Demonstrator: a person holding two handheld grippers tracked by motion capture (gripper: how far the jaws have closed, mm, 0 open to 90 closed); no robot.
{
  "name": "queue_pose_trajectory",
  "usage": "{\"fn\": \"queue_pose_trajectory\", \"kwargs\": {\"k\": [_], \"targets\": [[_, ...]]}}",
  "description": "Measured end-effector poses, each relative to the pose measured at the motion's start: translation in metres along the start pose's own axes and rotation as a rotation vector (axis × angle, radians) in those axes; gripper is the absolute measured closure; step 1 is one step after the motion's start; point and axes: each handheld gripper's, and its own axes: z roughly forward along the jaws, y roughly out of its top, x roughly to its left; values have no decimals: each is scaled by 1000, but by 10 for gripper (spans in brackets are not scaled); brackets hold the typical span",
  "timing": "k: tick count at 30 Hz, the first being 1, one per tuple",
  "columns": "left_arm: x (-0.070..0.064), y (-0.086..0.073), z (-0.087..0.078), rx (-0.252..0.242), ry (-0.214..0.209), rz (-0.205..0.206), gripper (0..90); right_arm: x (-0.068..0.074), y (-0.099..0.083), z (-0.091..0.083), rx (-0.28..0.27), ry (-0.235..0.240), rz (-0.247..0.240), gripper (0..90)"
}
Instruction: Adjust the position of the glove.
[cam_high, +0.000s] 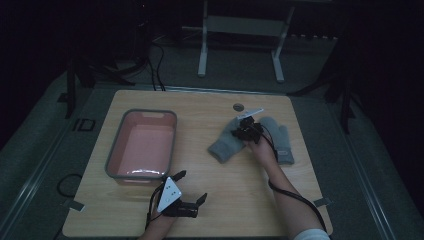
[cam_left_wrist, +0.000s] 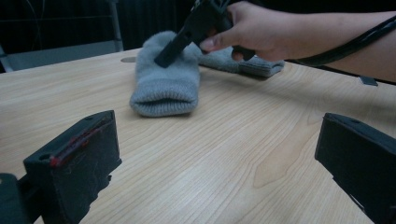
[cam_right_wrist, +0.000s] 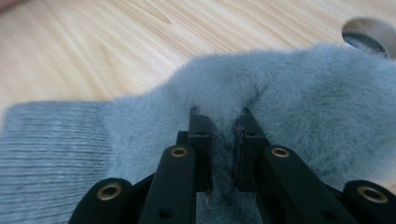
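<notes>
Two grey fuzzy mittens lie on the wooden table at the right. The left mitten (cam_high: 225, 144) (cam_left_wrist: 164, 86) (cam_right_wrist: 299, 93) has its ribbed cuff toward the table's middle. My right gripper (cam_high: 245, 131) (cam_right_wrist: 223, 123) is shut on a pinch of this mitten's fuzzy fabric, jaws nearly together with cloth bunched between them. The second mitten (cam_high: 282, 142) (cam_left_wrist: 243, 63) lies beside it, partly under the hand. My left gripper (cam_high: 192, 187) (cam_left_wrist: 215, 154) rests low near the table's front edge, open and empty, its jaws spread wide.
A pink bin (cam_high: 142, 145) with a grey rim stands empty on the table's left half. A round hole (cam_high: 238, 106) (cam_right_wrist: 371, 32) sits in the tabletop behind the mittens. A white stand (cam_high: 240, 30) rises beyond the table.
</notes>
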Motion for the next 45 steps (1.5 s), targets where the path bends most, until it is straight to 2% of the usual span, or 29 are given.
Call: {"fn": "queue_pose_trajectory", "kwargs": {"k": [1, 3, 8, 11, 14, 18, 23, 25, 27, 28, 33, 36, 38, 42, 45], "targets": [[0, 0, 0, 0, 1, 1, 3, 3, 1, -3, -6, 13, -6, 807], [0, 0, 0, -2, 1, 3, 3, 14, 5, -10, -17, 43, -47, 808], [0, 0, 0, -4, 2, 4, 3, 41, 13, -28, -48, 144, -117, 807], [0, 0, 0, -7, 3, 4, 3, 58, 13, -36, -49, 215, -168, 807], [0, 0, -1, -10, 2, 4, 3, 73, 9, -40, -41, 266, -223, 807], [0, 0, -1, -11, 2, 5, 3, 79, 1, -37, -18, 323, -275, 806], [0, 0, 0, -13, 1, 2, 3, 83, -7, -24, 12, 412, -319, 803], [0, 0, 0, -12, 1, 4, 3, 87, -8, -17, 33, 392, -348, 801], [0, 0, 0, -13, 2, 2, 3, 87, -8, -14, 38, 394, -355, 800], [0, 0, 0, -14, 1, 2, 3, 87, -8, -5, 45, 407, -357, 797], [0, 0, 0, -13, 0, 2, 3, 85, -5, 10, 54, 446, -383, 764], [0, 0, 0, -12, -1, 2, 3, 82, -3, 18, 65, 454, -384, 612], [0, 0, 0, -12, -2, 2, 3, 82, -2, 19, 66, 440, -391, 506], [0, 0, 0, -12, -3, 2, 3, 81, -1, 12, 56, 395, -404, 401], [0, 0, 0, -12, -3, 2, 3, 75, 0, 2, 35, 380, -390, 394]]}}
